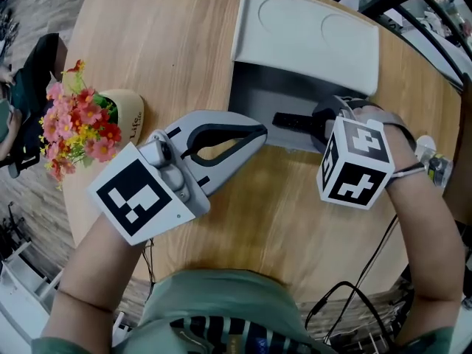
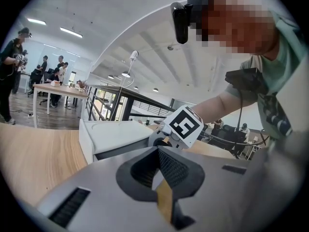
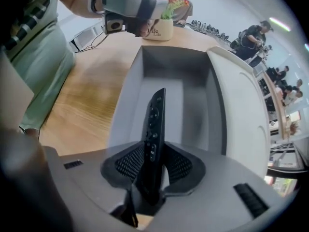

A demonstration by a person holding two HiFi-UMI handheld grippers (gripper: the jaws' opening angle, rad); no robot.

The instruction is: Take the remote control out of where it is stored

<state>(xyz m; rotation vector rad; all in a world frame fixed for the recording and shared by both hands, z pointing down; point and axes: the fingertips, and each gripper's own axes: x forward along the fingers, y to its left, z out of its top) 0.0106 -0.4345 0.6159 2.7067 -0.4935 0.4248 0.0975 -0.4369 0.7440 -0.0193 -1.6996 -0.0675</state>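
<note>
Broadly, a round wooden table (image 1: 147, 43) carries everything: a grey storage box (image 1: 254, 94) with its pale lid (image 1: 310, 35) thrown back, and well off to the left a cream flower pot (image 1: 129, 113).

The left gripper (image 1: 258, 133) hangs over bare wood just beside the box, its jaw tips together with nothing between them. The right gripper (image 3: 153, 166) points down into the box, jaws closed on the near end of the remote control (image 3: 154, 124), which lies lengthwise inside. The pads seem to bear on both its sides, though shadow half hides the contact.

I judge the remote light, stiff and rather slick. Held by one end it may pivot, so a firm, square pinch and a straight lift clear of the box wall look wise.
</note>
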